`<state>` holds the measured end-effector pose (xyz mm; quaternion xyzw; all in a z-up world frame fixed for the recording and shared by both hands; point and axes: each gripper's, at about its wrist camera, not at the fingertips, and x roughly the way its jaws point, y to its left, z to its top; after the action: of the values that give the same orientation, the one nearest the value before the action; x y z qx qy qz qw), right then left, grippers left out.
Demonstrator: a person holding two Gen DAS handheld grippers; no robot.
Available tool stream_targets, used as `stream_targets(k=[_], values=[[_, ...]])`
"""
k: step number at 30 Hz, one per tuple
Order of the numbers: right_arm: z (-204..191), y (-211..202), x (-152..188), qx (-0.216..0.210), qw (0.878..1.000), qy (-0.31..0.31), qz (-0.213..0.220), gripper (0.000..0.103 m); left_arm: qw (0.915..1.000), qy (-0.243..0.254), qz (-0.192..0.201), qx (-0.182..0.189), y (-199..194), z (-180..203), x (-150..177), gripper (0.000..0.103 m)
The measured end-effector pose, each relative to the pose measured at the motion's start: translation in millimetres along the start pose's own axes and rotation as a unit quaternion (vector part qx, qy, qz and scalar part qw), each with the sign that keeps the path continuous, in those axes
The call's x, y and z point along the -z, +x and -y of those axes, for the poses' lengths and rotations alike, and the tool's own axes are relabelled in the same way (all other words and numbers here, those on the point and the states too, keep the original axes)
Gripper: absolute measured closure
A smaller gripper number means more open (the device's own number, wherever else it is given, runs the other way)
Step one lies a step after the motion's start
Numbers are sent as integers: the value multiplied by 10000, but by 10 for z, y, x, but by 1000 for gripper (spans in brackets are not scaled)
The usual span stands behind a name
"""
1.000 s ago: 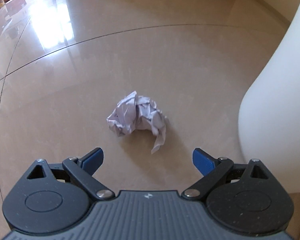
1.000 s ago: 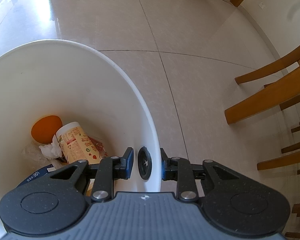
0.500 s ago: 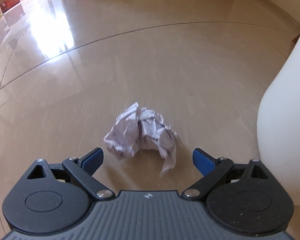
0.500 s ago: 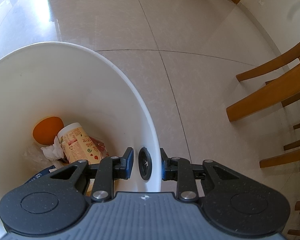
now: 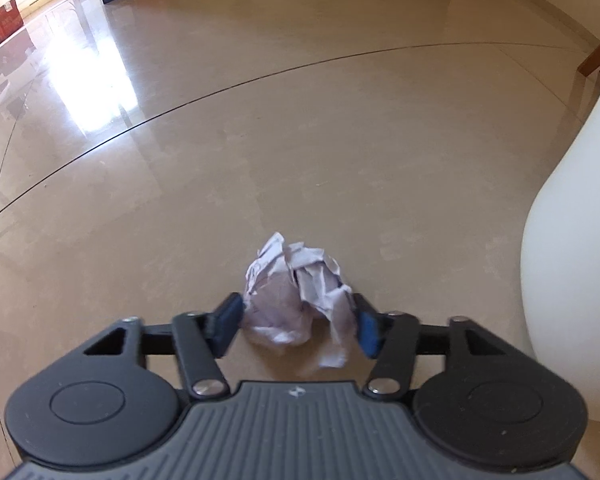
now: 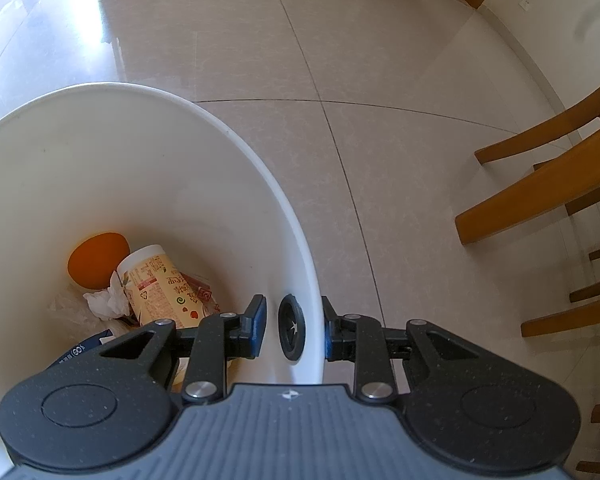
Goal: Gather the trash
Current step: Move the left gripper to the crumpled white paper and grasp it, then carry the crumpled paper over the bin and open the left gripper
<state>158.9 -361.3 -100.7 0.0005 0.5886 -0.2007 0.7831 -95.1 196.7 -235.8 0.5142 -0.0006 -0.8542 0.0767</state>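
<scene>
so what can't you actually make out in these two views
- Left wrist view: whether the left gripper, its jaws closing, already presses the crumpled paper; its pads are motion-blurred.
- Left wrist view: white bin cut off by the right edge.
- Right wrist view: trash under the carton and orange, hidden by the right gripper.

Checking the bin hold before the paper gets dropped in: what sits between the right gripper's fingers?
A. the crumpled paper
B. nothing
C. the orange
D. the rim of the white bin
D: in the right wrist view the right gripper straddles the wall of the white bin at its rim, one finger inside and one outside; the orange lies at the bottom.
</scene>
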Motion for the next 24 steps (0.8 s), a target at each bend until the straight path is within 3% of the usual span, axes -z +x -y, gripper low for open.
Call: stream_targets(k=[8, 16, 24], values=[[-8, 7, 7, 34, 10000, -17, 2, 72, 9999, 107, 51, 1, -191, -15, -32, 56], [-28, 19, -6, 74, 10000, -15, -28, 71, 9997, 232, -16, 22, -645, -87, -167, 56], [-28, 20, 7, 105, 9999, -77, 0, 71, 9934, 1089, -65, 357, -1634, 72, -489, 56]])
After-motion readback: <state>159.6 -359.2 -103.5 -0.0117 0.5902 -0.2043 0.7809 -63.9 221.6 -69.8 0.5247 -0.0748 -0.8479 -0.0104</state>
